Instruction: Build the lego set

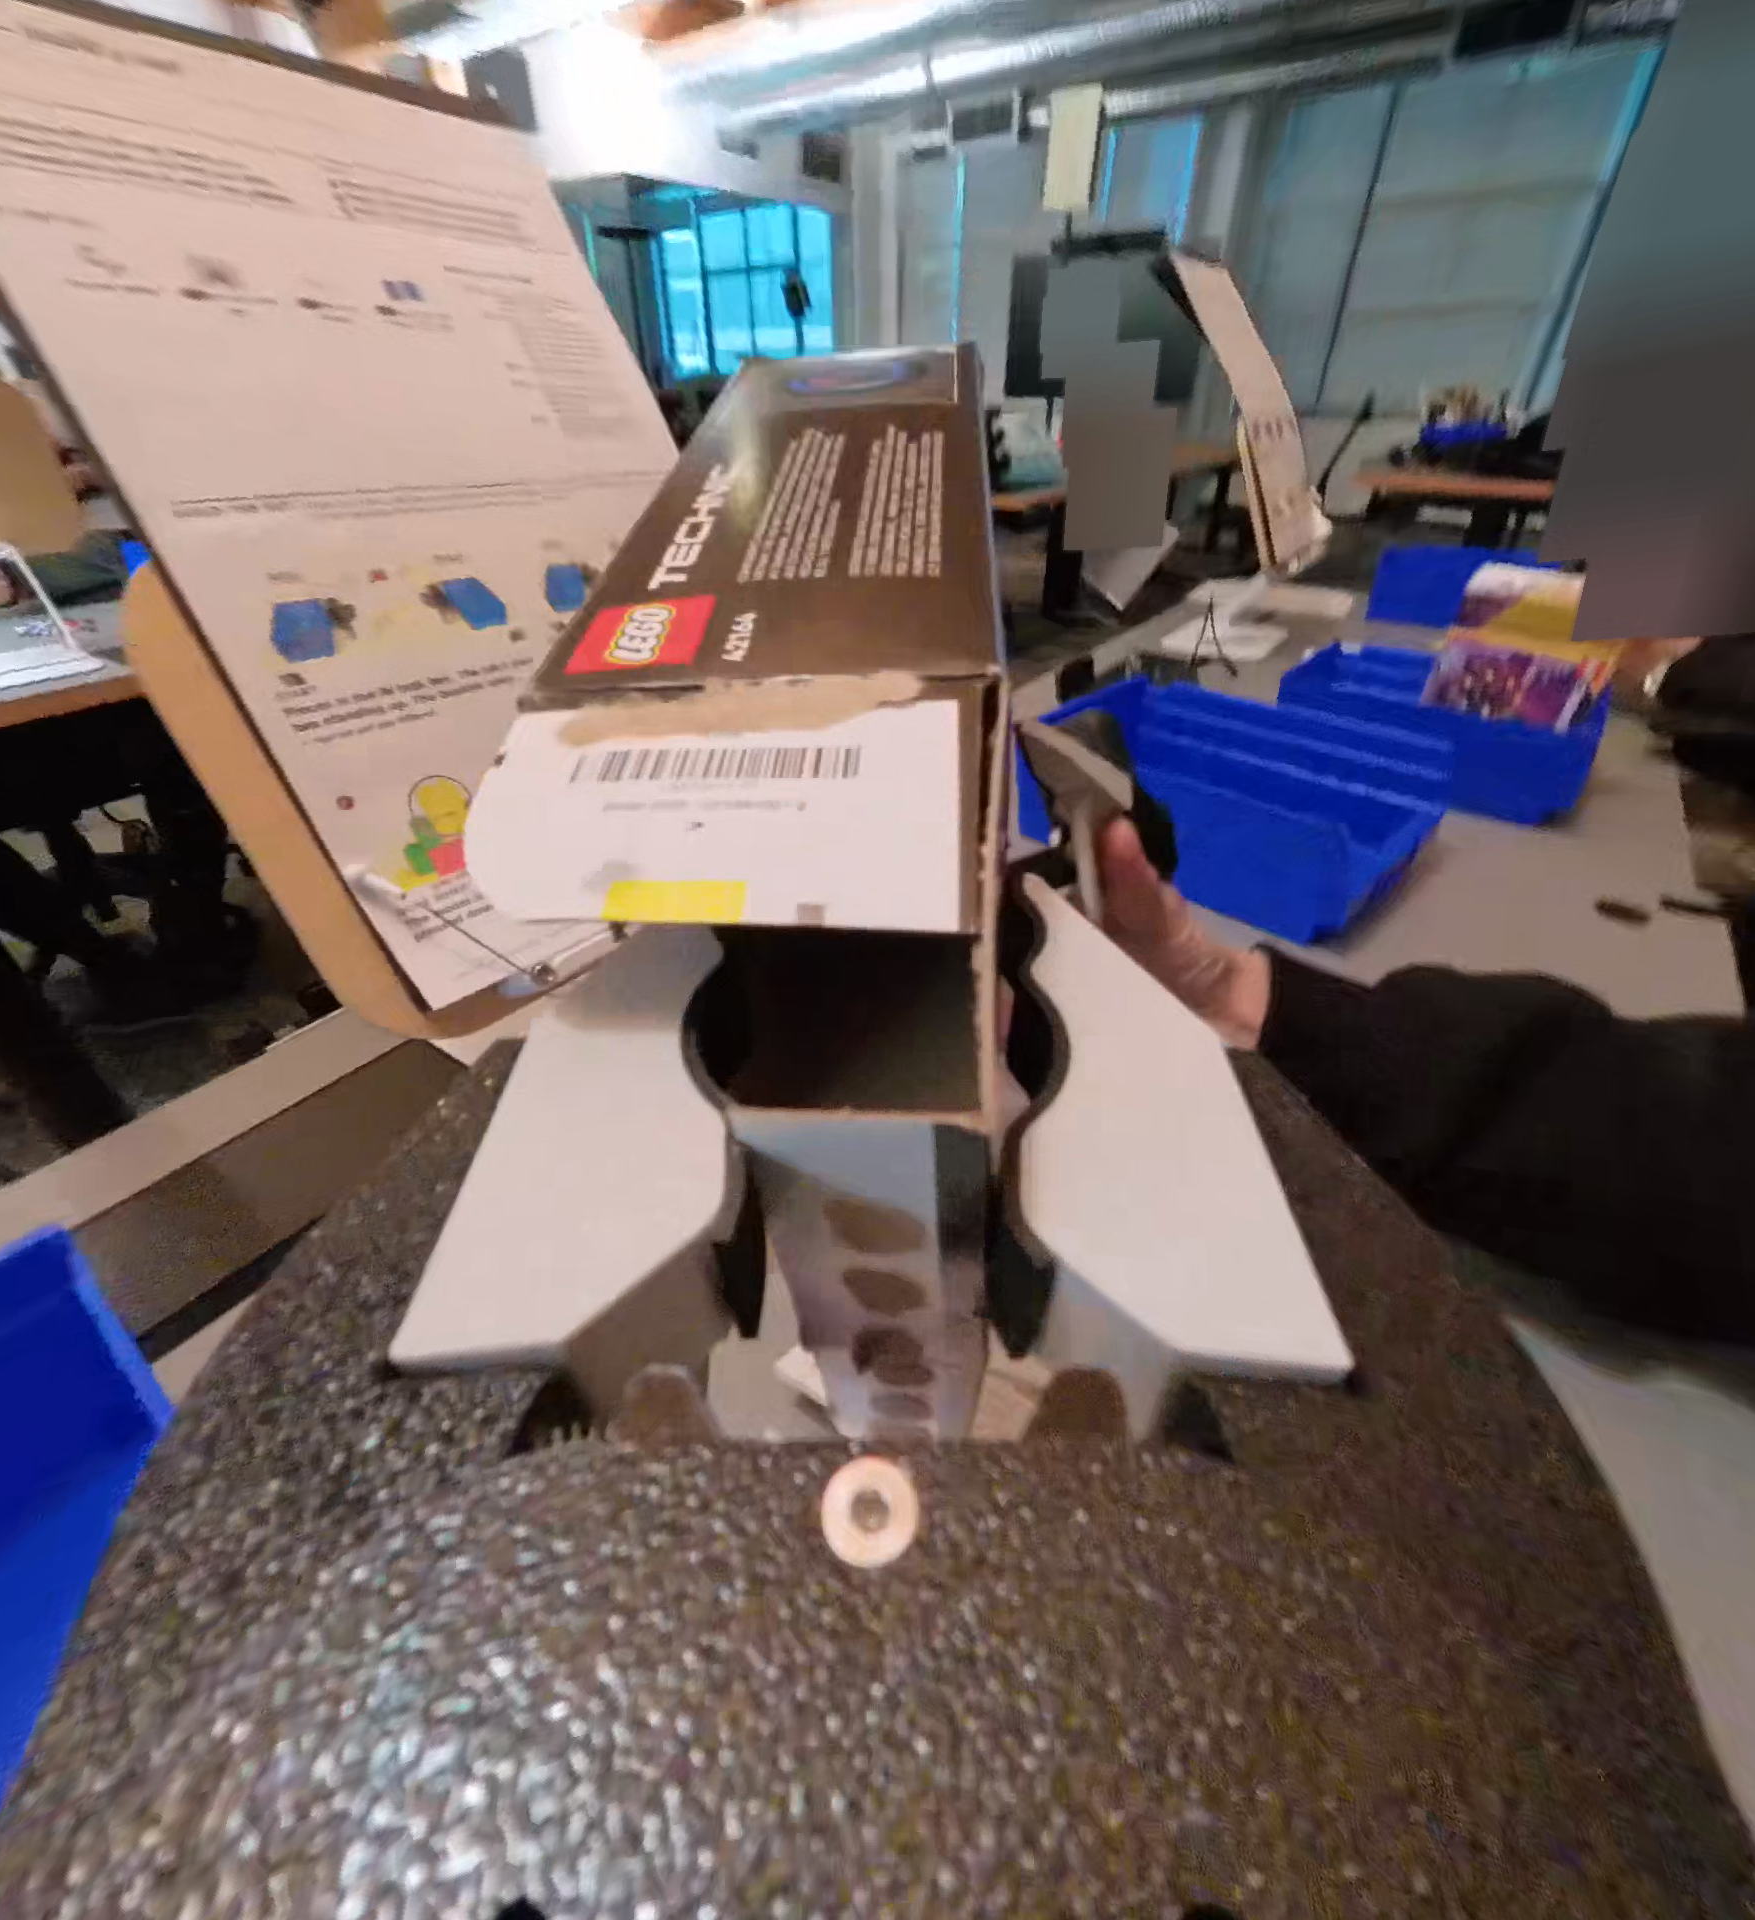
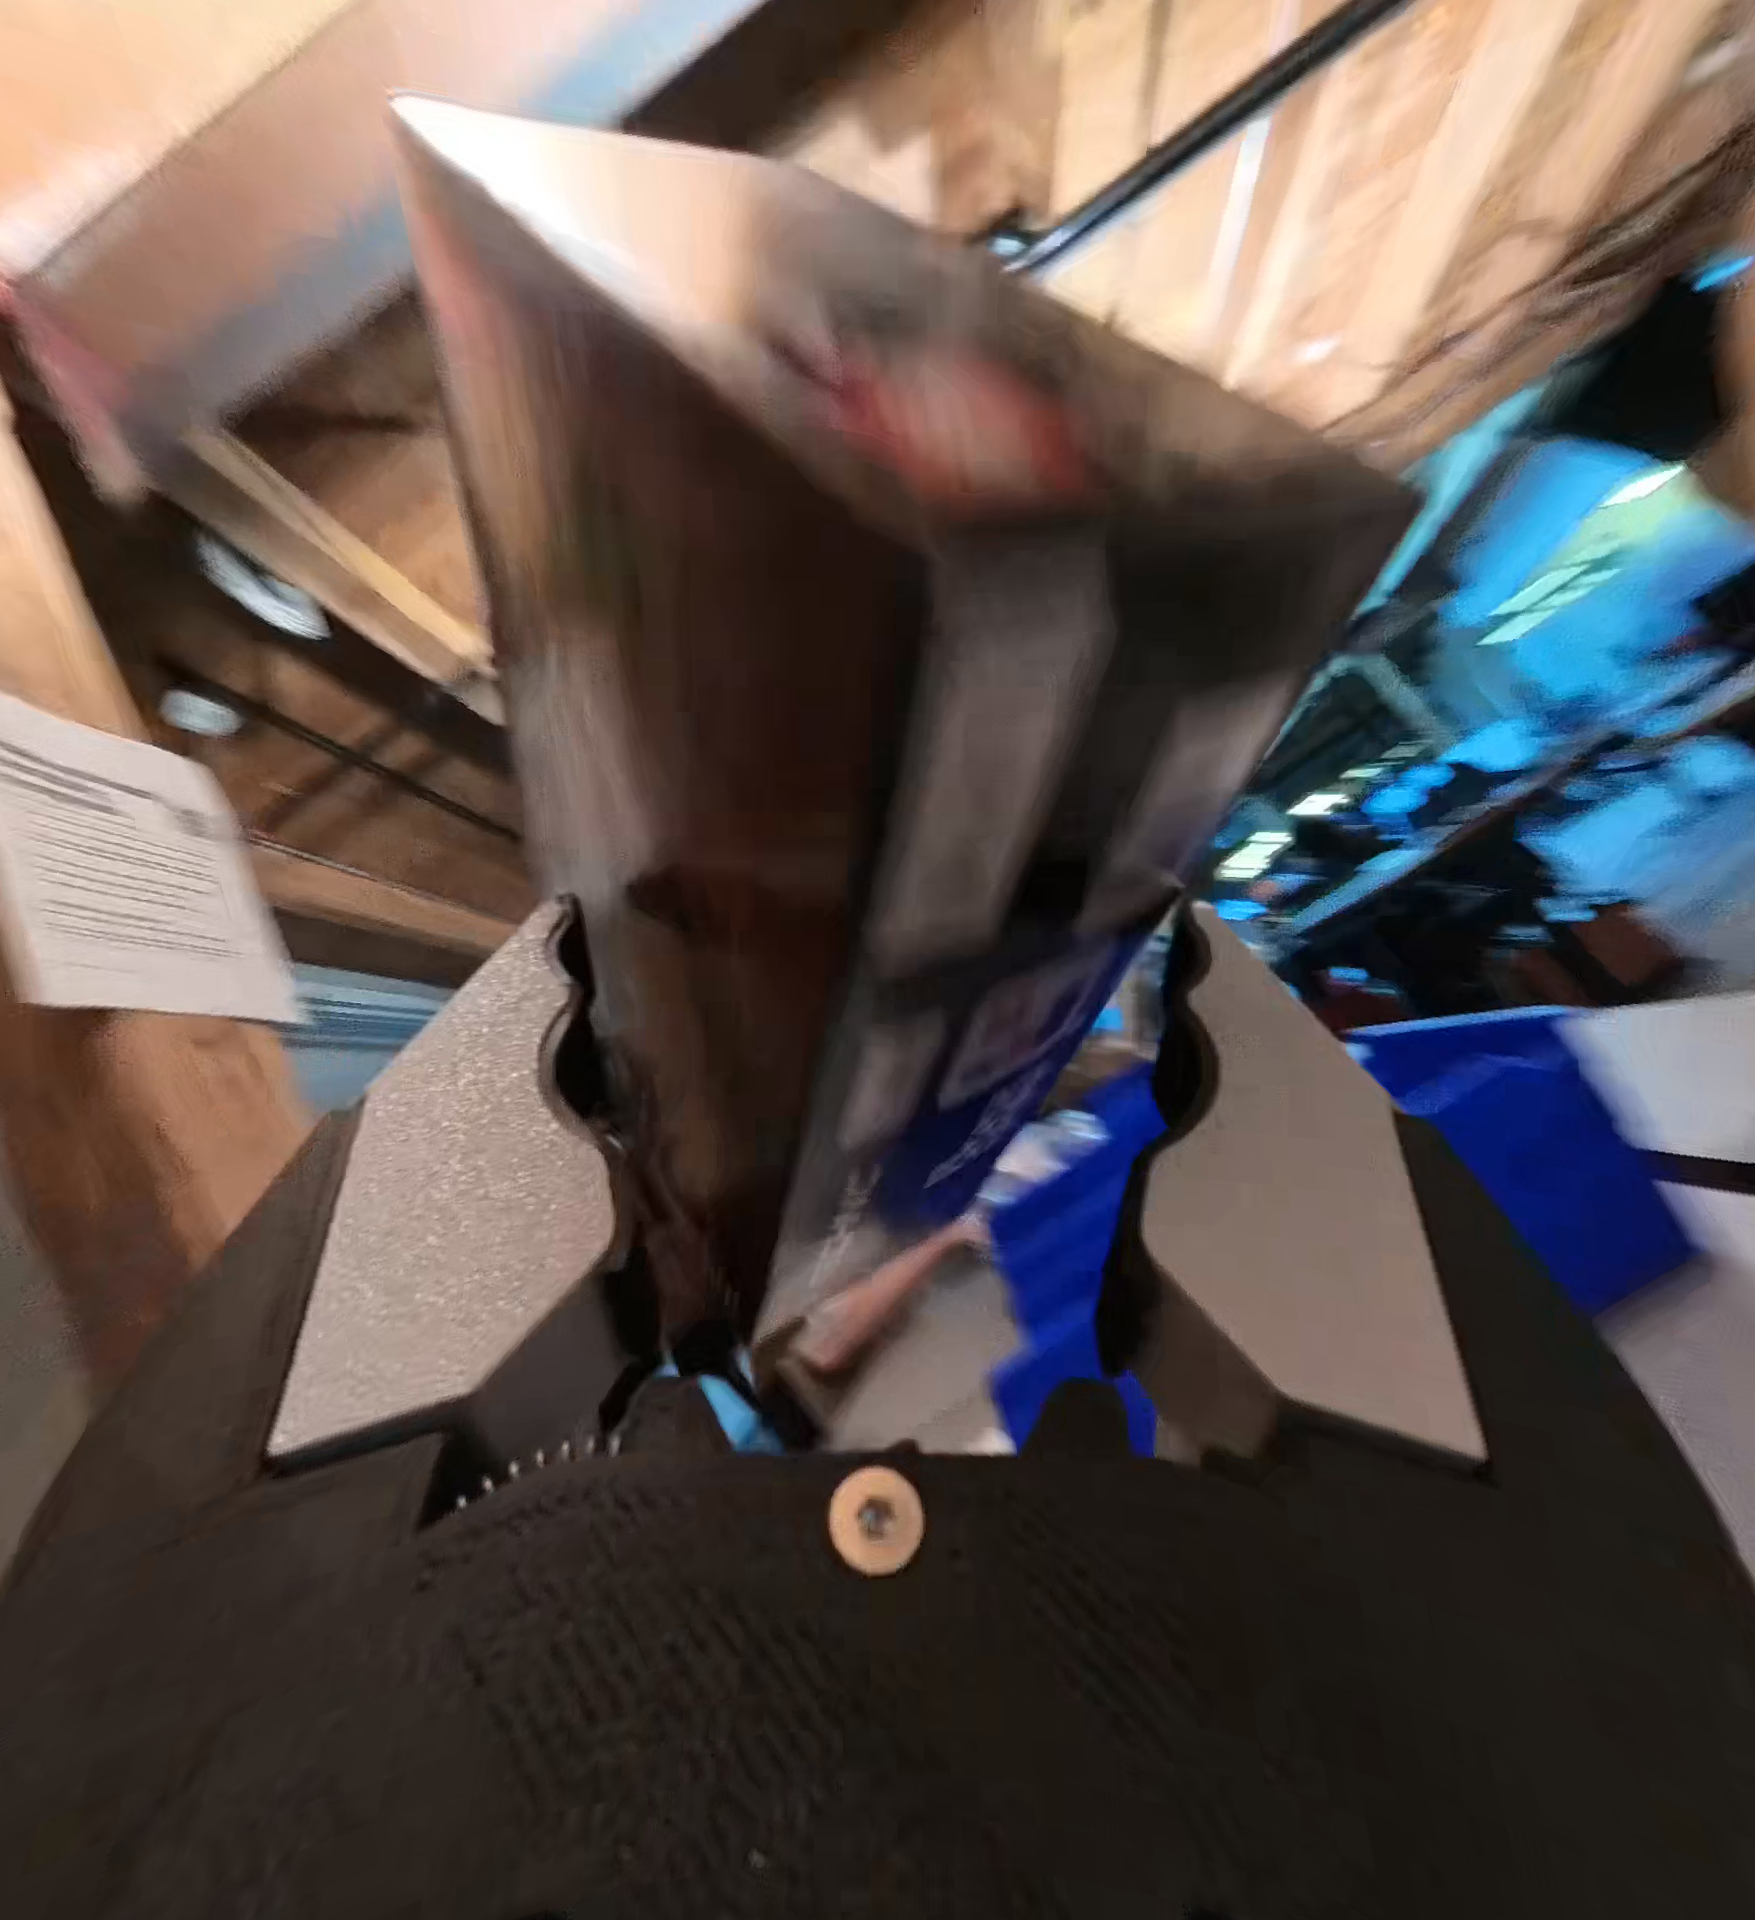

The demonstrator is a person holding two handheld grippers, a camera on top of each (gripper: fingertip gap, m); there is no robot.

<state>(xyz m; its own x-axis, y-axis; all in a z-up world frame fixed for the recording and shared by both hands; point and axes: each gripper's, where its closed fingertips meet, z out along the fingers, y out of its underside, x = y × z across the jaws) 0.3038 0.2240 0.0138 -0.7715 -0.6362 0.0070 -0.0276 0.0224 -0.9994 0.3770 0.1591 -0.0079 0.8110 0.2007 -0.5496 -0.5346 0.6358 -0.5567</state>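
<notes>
The lego box (image 1: 811, 644) sits pinched between the left gripper (image 1: 868, 1049) jaws; right gripper (image 2: 878, 1049) jaws spread around it.

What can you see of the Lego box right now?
The Lego box is a long, dark cardboard carton with a red logo patch, printed text and a white barcode label on one end flap. That end is torn open, the flap lifted and brown cardboard inside showing. It is held off the table, tilted, with the left claw shut on the open end's wall. In the blurred right wrist view the right claw straddles the box; whether it is clamped is unclear.
</notes>
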